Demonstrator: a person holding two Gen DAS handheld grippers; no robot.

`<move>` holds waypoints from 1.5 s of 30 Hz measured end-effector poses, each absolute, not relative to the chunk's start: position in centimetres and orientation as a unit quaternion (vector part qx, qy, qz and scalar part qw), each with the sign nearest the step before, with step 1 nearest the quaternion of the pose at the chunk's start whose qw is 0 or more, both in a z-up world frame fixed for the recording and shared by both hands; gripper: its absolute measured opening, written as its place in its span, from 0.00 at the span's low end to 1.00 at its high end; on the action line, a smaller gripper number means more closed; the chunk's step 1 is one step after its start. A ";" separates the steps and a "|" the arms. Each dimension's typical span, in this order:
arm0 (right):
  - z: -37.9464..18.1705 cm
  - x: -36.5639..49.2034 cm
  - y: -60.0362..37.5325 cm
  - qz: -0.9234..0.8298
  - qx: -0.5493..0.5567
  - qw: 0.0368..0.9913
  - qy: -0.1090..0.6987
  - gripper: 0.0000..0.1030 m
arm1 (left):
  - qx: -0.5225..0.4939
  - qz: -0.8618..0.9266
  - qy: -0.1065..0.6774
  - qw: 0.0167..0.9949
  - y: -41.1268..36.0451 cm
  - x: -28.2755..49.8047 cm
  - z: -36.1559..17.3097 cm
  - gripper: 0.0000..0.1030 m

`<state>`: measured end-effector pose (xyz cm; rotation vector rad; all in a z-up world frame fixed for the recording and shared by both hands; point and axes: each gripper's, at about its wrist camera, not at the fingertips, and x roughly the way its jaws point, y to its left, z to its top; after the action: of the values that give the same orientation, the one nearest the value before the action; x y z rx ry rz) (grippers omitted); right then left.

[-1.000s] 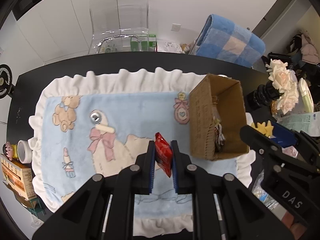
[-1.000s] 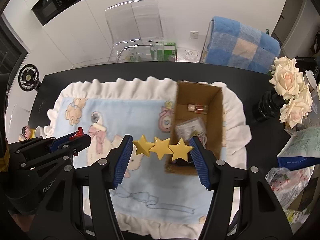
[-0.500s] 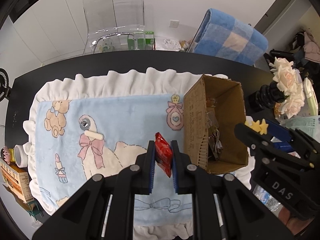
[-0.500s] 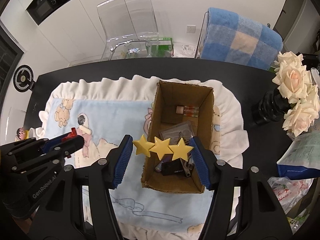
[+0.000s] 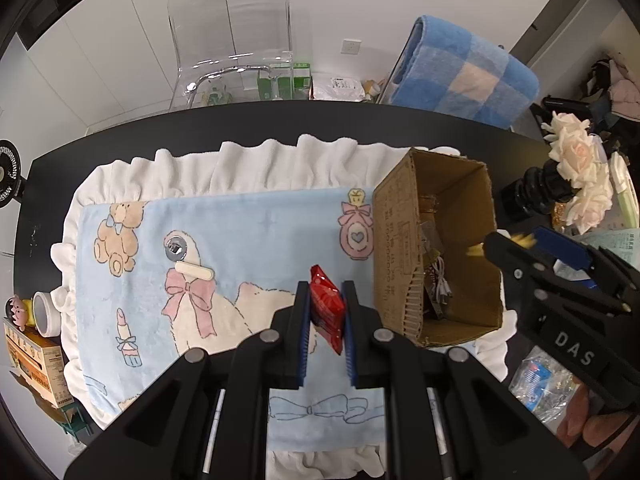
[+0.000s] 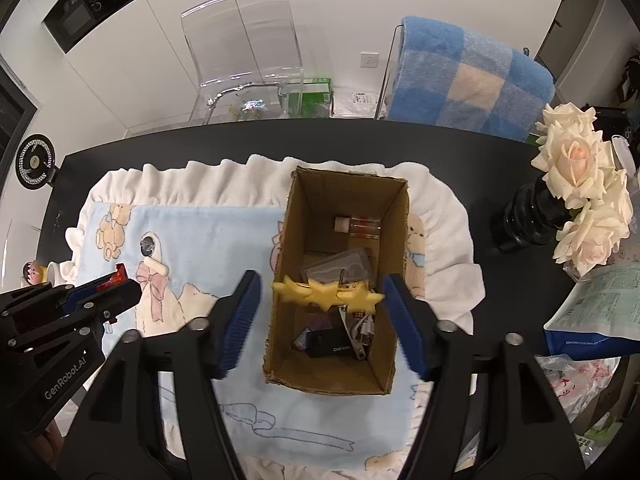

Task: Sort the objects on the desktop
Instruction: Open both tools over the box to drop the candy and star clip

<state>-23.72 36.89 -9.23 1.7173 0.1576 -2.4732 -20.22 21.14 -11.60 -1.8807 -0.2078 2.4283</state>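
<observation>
My left gripper (image 5: 326, 312) is shut on a red snack packet (image 5: 327, 309) above the blue blanket (image 5: 256, 232), left of the cardboard box (image 5: 394, 248). My right gripper (image 6: 322, 304) is open over the box (image 6: 288, 280). The yellow three-star clip (image 6: 328, 298) hangs blurred between its pads, touching neither, above the box opening. The box holds a small bottle (image 6: 360, 226), a clear pouch (image 6: 336, 266), a cable and a black item. A silver round item (image 5: 176, 246) and a cream stick (image 5: 194, 271) lie on the blanket's left part.
A black vase of cream roses (image 6: 532, 216) stands right of the box. Bags and papers (image 6: 596, 312) lie at the right. A tape roll and a carton (image 5: 36, 340) sit at the left table edge. A clear chair (image 6: 244, 48) and a blue checked towel (image 6: 468, 76) stand behind.
My right gripper moved left to over the box and opened; the star clip has come loose from its pads. My left gripper still holds the red packet and shifted slightly.
</observation>
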 end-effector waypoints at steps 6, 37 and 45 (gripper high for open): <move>-8.7 -23.6 37.8 -0.822 0.564 0.053 0.055 0.98 | -0.609 0.789 -0.065 0.035 21.8 -20.3 -11.5 0.14; -7.8 -23.6 49.0 -0.815 0.578 -0.008 0.035 1.00 | -0.624 0.774 -0.053 0.094 33.4 -22.6 -13.1 0.14; -7.8 -23.2 50.8 -0.813 0.581 -0.021 0.027 1.00 | -0.626 0.770 -0.046 0.110 35.4 -22.9 -13.0 0.14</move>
<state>-23.20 50.78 -7.77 1.8498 0.0857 -2.5899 -22.92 35.42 -13.02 -1.8404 -0.1358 2.2632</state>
